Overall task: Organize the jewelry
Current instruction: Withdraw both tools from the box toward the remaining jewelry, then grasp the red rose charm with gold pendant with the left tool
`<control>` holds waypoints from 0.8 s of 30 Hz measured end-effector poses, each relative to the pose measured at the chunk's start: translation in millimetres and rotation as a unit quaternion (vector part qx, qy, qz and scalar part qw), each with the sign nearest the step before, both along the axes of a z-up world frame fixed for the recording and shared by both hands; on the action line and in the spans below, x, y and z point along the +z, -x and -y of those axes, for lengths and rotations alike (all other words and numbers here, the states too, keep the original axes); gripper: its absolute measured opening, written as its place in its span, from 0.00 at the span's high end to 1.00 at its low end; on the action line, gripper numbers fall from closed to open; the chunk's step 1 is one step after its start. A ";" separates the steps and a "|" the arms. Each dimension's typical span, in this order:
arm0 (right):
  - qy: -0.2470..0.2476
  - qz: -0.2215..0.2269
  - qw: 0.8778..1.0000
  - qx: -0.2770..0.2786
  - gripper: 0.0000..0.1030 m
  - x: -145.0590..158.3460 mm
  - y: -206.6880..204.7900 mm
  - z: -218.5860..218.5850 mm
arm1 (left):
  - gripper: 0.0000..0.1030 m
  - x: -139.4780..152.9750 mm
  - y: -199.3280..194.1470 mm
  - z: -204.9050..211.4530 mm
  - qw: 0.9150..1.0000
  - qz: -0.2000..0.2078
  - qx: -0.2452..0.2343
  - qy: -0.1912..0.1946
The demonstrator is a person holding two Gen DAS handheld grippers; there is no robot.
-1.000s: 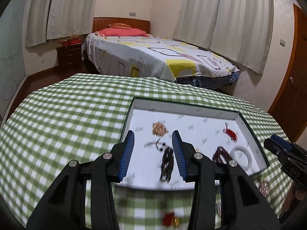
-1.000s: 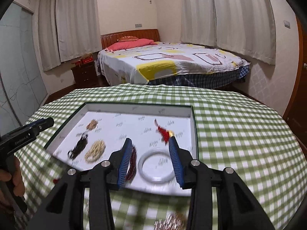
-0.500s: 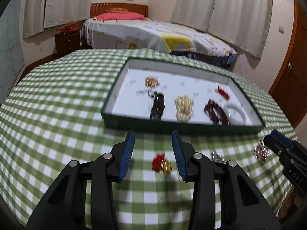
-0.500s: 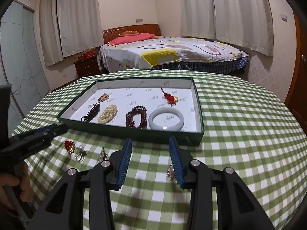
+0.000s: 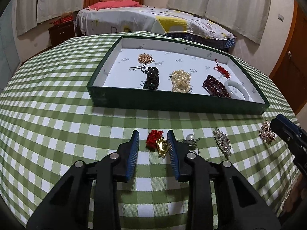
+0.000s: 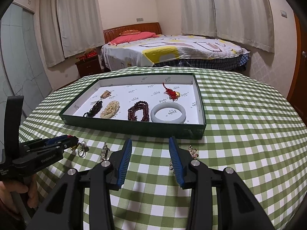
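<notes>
1. Left wrist view: desk [image 5: 48, 115] under green-and-white check cloth carries everything; one desk, and one bed [image 5: 153, 23] beyond it, no part in the work.

2. One dark green tray [image 5: 172, 103] with white printed lining sits mid-desk, long side toward the person. It reads as the collecting place, since the sorted pieces lie spaced apart inside it.

3. Six pieces in the tray: white bangle [image 5: 237, 89] at the near right corner, dark red bead strand [image 5: 214, 86] touching it, pearl cluster [image 5: 181, 79] in the middle, black bead strand [image 5: 152, 77], gold piece [image 5: 145, 58] farther back, red knot charm [image 5: 222, 70] by the right wall.

4. Two grippers. Left gripper [image 5: 153, 143] is low over the cloth, jaws released and straddling the next piece, nothing pinched yet; my reading is a pickup lined up. Right gripper [image 6: 150, 151] has jaws spread wide, holding nothing, waiting near the tray's front wall.

5. Four loose pieces on the cloth in front of the tray, not yet sorted: red tassel with gold charm [image 5: 157, 141] between the left jaws, pearl ring [image 5: 191, 139] just beside it, crystal brooch [image 5: 222, 142], pearl-and-crystal brooch [image 5: 265, 132] near the right gripper's tip.
</notes>
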State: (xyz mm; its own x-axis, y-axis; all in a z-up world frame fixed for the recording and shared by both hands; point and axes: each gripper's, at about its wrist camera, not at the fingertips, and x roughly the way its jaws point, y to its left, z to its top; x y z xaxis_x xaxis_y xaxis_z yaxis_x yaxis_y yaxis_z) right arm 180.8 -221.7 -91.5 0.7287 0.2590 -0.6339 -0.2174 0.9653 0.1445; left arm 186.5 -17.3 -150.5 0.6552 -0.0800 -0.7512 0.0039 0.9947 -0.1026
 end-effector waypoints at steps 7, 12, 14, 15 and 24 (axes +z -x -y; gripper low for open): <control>0.002 -0.004 1.000 0.002 0.61 -1.8 0.2 -2.4 | 0.86 0.3 1.7 5.9 1.000 0.010 -0.017 -0.004; 0.004 -0.006 1.000 0.006 0.61 -2.6 0.4 -5.3 | 0.87 0.5 4.5 2.9 1.000 0.014 -0.019 -0.002; 0.005 -0.005 1.000 0.008 0.61 -2.5 1.0 -7.6 | 0.87 0.5 6.4 -0.5 1.000 0.015 -0.016 -0.001; 0.005 -0.005 1.000 0.009 0.61 -2.5 1.2 -8.3 | 0.89 1.3 7.9 -2.5 1.000 0.016 -0.014 0.002; 0.008 -0.010 0.999 0.030 0.61 -3.3 0.1 -26.6 | 0.91 11.5 22.9 -27.6 1.000 0.026 0.012 -0.001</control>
State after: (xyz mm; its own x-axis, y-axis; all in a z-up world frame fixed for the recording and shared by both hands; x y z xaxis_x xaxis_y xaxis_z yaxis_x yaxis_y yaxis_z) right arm 180.7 -195.1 -94.8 0.6991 0.2920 -0.6527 -0.2729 0.9527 0.1339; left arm 163.6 10.3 -139.0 0.6957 -0.0630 -0.7156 -0.0146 0.9947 -0.1018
